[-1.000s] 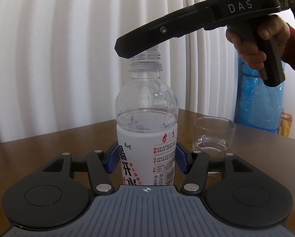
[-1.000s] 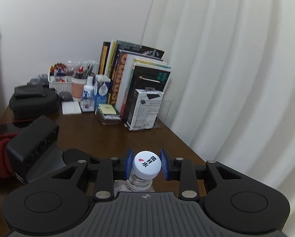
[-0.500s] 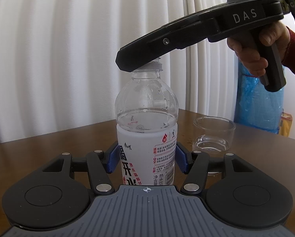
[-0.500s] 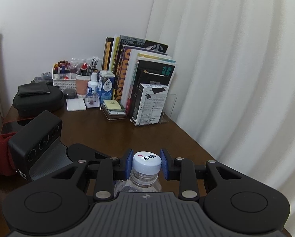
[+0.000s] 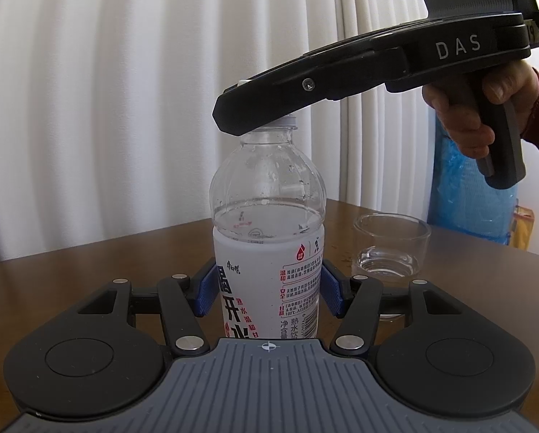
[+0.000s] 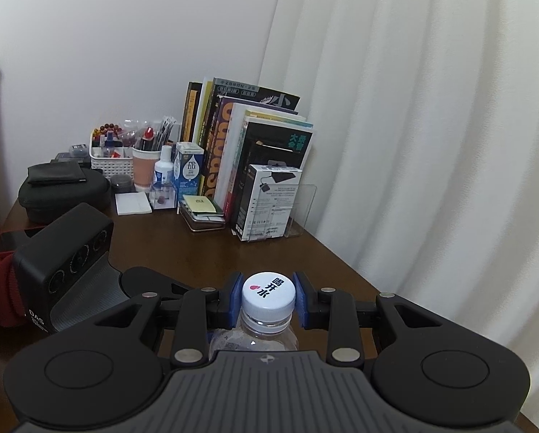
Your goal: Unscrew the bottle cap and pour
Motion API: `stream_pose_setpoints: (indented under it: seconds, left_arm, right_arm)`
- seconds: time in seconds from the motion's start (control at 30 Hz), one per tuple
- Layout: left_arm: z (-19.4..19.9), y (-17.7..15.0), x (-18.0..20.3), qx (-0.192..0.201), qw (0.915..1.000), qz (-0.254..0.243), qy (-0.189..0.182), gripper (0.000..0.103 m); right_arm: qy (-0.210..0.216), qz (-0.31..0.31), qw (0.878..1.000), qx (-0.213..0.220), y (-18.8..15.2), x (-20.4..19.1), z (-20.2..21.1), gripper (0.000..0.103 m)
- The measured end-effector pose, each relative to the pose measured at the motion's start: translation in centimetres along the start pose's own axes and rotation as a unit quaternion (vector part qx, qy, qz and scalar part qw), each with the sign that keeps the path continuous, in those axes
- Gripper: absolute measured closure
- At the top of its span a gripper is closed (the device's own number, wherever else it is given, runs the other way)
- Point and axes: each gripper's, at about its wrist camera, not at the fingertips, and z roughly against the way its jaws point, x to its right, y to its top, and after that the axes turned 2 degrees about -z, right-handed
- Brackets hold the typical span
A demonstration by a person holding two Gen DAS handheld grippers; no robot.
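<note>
A clear water bottle [image 5: 267,238] with a white label stands upright on the brown table [image 5: 88,263]. My left gripper [image 5: 268,290] is shut on the bottle's labelled body. The white cap [image 6: 268,293] with red and black print sits on the bottle's neck. My right gripper [image 6: 268,299] is shut on the cap, its blue pads [image 6: 236,297] on both sides. In the left wrist view the right gripper [image 5: 269,108] reaches in from the upper right and hides most of the cap. A clear glass cup [image 5: 392,249] stands right of the bottle.
White curtains [image 5: 125,108] hang behind the table. A row of books [image 6: 244,151], a white box [image 6: 265,202], a basket of small items [image 6: 110,151] and a black case [image 6: 60,191] stand at the far end. A blue bag [image 5: 475,198] is beyond the cup.
The right gripper has tilted and turned on the cap; the print on the cap has rotated. The cap now sits lower over the bottle's neck. The left gripper and bottle have not moved.
</note>
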Motion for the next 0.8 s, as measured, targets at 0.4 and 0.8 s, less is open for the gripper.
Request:
stream_pose_setpoints:
  seconds: [0.4,0.8]
  left_arm:
    - [-0.8,0.3,-0.3,-0.003,1.0000,0.002,0.002,0.045]
    - [-1.2,0.4,-0.3,-0.003,1.0000,0.003,0.002,0.045]
  right_arm:
    - [-0.012,-0.001,1.000,0.009,-0.4,-0.3,-0.2,0.068]
    - [-0.037,-0.015,0.999,0.034,-1.2,-0.9,0.8,0.049]
